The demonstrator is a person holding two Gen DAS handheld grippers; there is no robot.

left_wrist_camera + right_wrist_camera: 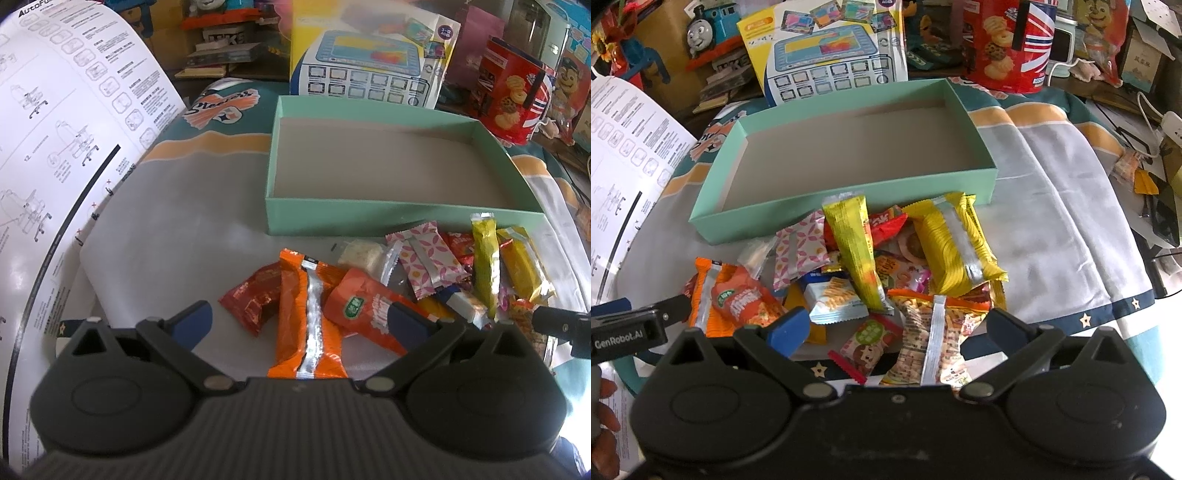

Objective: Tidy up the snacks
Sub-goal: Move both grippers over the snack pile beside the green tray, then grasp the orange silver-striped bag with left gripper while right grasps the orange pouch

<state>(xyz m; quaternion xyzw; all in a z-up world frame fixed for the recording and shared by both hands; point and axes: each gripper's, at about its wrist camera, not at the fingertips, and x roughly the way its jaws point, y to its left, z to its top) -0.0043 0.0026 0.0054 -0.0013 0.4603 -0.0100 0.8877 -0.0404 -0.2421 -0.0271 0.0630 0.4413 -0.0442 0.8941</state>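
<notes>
A heap of wrapped snacks is lying on the cloth-covered desk (1052, 206), just in front of the near wall of an empty mint-green box (849, 192), and nothing is yet being held inside that box. The left claw (301, 317) is being held wide open over the left end of the heap, its blue-padded fingers straddling a long orange packet (306, 321) with a silver back seam and a second orange packet with a green label (365, 306). The right claw (892, 325) is likewise being held open and empty, hovering above a patterned packet with a silver seam (931, 339) and a small strawberry-printed sweet (868, 343). Beyond these, a ribbed yellow packet (953, 247) and a tall yellow-green stick packet (857, 251) are resting against the box wall. All of these are judged to be light, crinkly and slick in their foil film, with brittle contents likely inside, so a gentle pinch is being called for. The long orange packet is best being taken across its narrow width near the middle, where the body is firm, rather than by a flimsy crimped end.
</notes>
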